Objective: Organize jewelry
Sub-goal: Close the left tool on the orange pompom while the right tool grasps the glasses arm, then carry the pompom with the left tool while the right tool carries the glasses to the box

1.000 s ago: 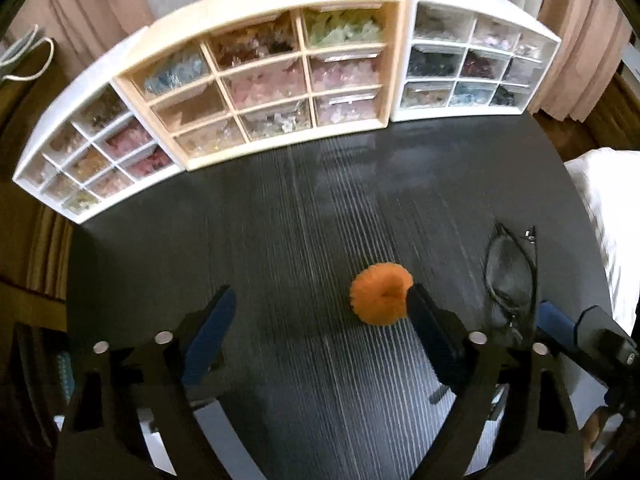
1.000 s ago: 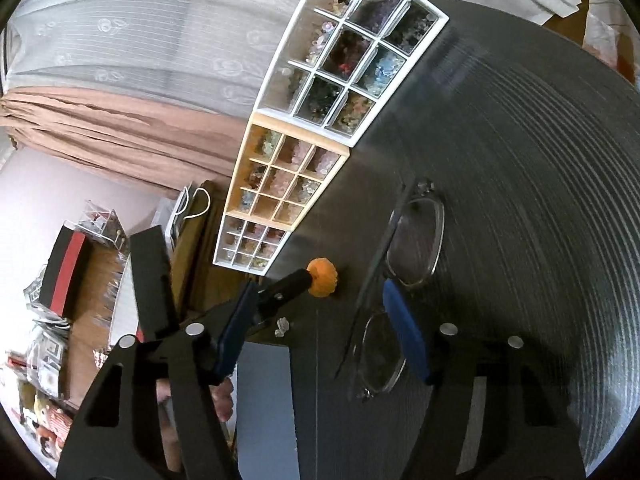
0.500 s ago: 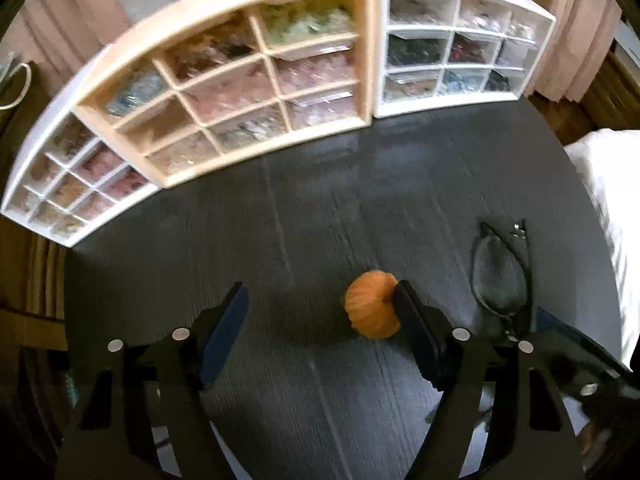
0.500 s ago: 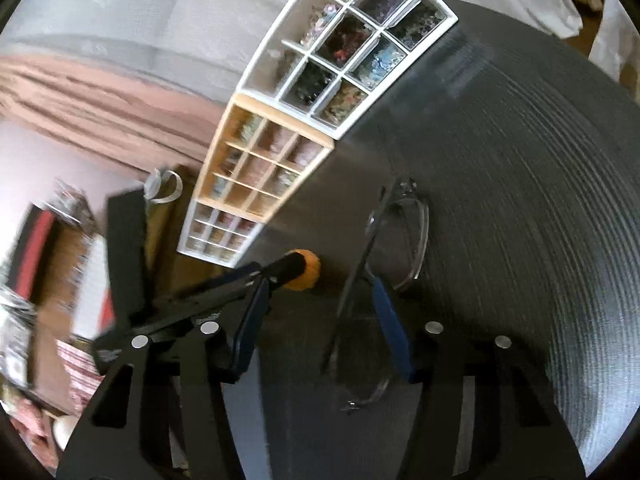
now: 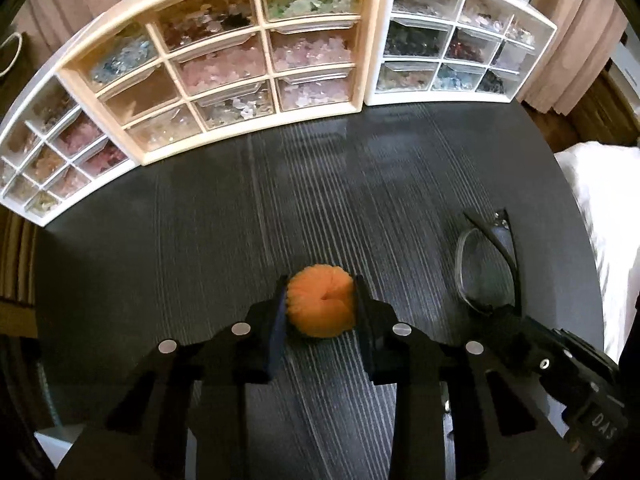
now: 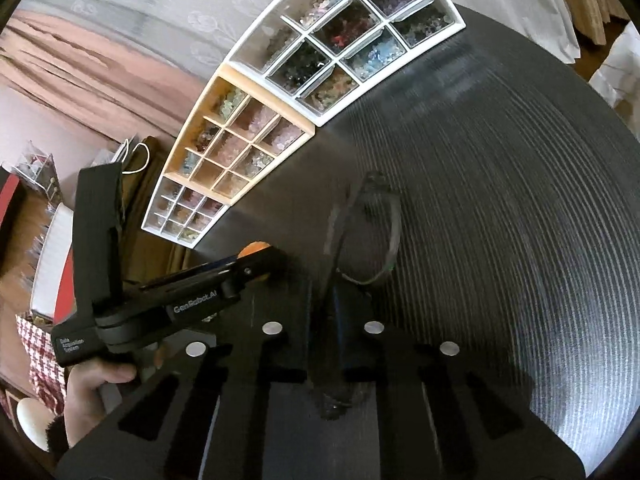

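An orange fluffy scrunchie (image 5: 321,300) lies on the dark ribbed table (image 5: 320,184). My left gripper (image 5: 320,286) is closing around it, and both pads touch its sides. From the right wrist view only a sliver of the scrunchie (image 6: 256,246) shows, behind the left gripper (image 6: 260,258). Black-rimmed glasses (image 5: 509,248) lie folded to the right of it. My right gripper (image 6: 324,292) is closing on the near end of the glasses (image 6: 395,232), with the frame pinched between its jaws. Its tips (image 5: 502,314) show at the glasses' near end.
Three drawer organisers full of beads line the table's far edge: a cream one (image 5: 372,36) in the middle, white ones at the right (image 5: 460,98) and the left (image 5: 24,208). White cloth (image 5: 600,208) lies off the right edge. A hand (image 6: 92,384) holds the left gripper.
Both grippers have gone from wide open to nearly shut. The left jaws came in onto the orange scrunchie. The right jaws came together on the glasses, and that wrist has rolled a little.
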Motion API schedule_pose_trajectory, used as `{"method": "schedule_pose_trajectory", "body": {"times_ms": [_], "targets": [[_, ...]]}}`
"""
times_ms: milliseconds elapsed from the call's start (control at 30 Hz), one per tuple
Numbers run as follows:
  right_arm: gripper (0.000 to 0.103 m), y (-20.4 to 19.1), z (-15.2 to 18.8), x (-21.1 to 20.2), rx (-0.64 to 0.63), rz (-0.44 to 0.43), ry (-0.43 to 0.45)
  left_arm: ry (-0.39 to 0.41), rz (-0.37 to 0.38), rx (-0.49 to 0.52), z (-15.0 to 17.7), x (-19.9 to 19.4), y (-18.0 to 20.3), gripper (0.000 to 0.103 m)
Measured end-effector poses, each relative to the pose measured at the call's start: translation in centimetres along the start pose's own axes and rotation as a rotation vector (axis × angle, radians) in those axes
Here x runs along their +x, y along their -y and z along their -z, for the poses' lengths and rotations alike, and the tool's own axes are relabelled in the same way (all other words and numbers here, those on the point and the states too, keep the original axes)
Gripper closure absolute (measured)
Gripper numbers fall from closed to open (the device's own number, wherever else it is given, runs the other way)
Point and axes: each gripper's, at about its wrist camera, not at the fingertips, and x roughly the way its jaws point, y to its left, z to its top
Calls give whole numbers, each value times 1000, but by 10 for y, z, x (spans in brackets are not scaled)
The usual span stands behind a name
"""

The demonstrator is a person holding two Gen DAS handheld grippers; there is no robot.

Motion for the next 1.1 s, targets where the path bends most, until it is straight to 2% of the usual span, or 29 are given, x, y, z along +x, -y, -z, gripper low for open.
{"method": "schedule_pose_trajectory", "body": {"times_ms": [300, 433, 600, 733, 933, 1100], "targets": [[95, -5, -4, -16, -8, -4, 39, 26, 24, -60, 20, -19, -25, 72], [95, -13, -6, -26, -18, -17, 59, 57, 13, -75, 24, -50, -36, 72], [95, -30, 0, -36, -38, -79, 63, 117, 1, -97, 35, -100, -49, 72], [95, -53, 11, -39, -89, -74, 54, 171, -15, -119, 56, -138, -70, 72], [95, -102, 31, -42, -203, -84, 36, 138, -5, -182, 89, -155, -99, 72], [95, -146, 55, -39, -304, -106, -2, 149, -3, -234, 122, -166, -121, 72]]}}
